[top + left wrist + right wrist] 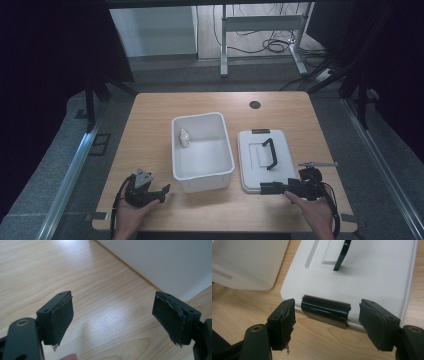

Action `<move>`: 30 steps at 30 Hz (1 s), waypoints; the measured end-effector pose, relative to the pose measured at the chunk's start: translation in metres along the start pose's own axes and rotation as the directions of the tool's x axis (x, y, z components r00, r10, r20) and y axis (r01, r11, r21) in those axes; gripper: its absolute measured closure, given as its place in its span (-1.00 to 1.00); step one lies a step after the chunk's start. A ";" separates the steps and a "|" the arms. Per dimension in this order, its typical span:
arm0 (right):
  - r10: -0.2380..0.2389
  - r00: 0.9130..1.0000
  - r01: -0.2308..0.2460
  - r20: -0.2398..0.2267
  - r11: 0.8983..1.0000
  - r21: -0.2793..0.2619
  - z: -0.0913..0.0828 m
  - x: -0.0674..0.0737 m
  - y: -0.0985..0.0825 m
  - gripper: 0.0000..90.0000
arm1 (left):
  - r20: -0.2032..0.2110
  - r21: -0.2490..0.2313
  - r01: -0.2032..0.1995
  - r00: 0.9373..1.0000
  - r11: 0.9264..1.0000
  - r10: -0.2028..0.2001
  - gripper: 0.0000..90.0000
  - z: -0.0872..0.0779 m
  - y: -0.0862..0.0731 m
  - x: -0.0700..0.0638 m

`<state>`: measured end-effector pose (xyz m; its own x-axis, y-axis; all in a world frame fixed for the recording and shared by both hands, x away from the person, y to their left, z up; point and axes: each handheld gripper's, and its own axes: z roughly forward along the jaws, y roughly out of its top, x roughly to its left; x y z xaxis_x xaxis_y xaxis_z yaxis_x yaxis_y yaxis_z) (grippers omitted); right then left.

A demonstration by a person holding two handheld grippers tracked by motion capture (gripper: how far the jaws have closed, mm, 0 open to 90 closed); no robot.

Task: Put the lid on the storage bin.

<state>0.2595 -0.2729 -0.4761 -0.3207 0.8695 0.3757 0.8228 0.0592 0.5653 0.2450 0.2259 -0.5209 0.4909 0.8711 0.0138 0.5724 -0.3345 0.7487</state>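
Lid [264,160] edge latch [325,311] sits between the wide-open right hand-held gripper [325,323] pads.

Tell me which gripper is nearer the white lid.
Right. The right gripper sits at the near edge of the white lid, its open fingers flanking the black latch. The left gripper is beyond the white bin, over bare table.

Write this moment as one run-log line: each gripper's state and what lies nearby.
left gripper: open, beside bin | right gripper: open, facing lid latch, not touching | bottle: inside bin
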 end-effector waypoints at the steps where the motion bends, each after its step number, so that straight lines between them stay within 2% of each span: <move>1: 0.005 1.000 -0.005 -0.002 1.000 -0.002 -0.001 -0.001 0.000 -0.33 | 0.001 -0.006 0.004 1.000 1.000 -0.003 -0.62 -0.001 0.000 0.000; 6: 0.018 1.000 -0.018 -0.006 1.000 0.010 0.000 -0.008 0.000 -0.31 | 0.018 -0.027 0.011 1.000 1.000 -0.011 -0.57 -0.008 -0.005 0.001; 11: 0.009 1.000 -0.009 -0.001 1.000 0.013 0.002 -0.007 0.002 -0.31 | 0.002 -0.014 0.014 1.000 1.000 -0.014 -0.57 -0.009 -0.008 0.001; 13: 0.003 1.000 -0.003 0.003 1.000 0.019 0.004 -0.005 0.003 -0.31 | 0.010 -0.011 0.023 1.000 1.000 -0.023 -0.57 -0.008 -0.010 0.002; 16: -0.002 1.000 0.002 0.011 1.000 0.019 0.003 -0.004 0.004 -0.31 | 0.014 0.002 0.012 1.000 1.000 -0.012 -0.57 -0.007 -0.012 0.002; 22: 0.042 0.999 -0.042 0.030 0.999 -0.005 -0.004 -0.004 0.000 -0.31 | 0.033 0.017 -0.001 0.999 1.000 0.001 -0.58 0.000 -0.011 0.003; 24: 0.040 0.999 -0.040 0.031 0.999 -0.007 -0.006 -0.004 0.000 -0.27 | 0.033 0.021 -0.012 0.999 1.000 0.011 -0.58 0.001 -0.010 0.001; 26: 0.040 0.998 -0.040 0.041 0.999 0.001 -0.005 -0.004 -0.001 -0.27 | 0.033 0.018 -0.014 0.999 1.000 0.013 -0.58 0.002 -0.010 0.001; 30: 0.031 0.999 -0.031 0.034 1.000 -0.002 -0.008 0.000 -0.004 -0.27 | 0.031 0.019 -0.008 0.999 1.000 0.008 -0.60 0.002 -0.008 0.000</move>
<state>0.2527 -0.2774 -0.4724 -0.2788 0.8870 0.3682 0.8313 0.0309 0.5549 0.2419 0.2279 -0.5282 0.5158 0.8567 -0.0013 0.5807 -0.3485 0.7357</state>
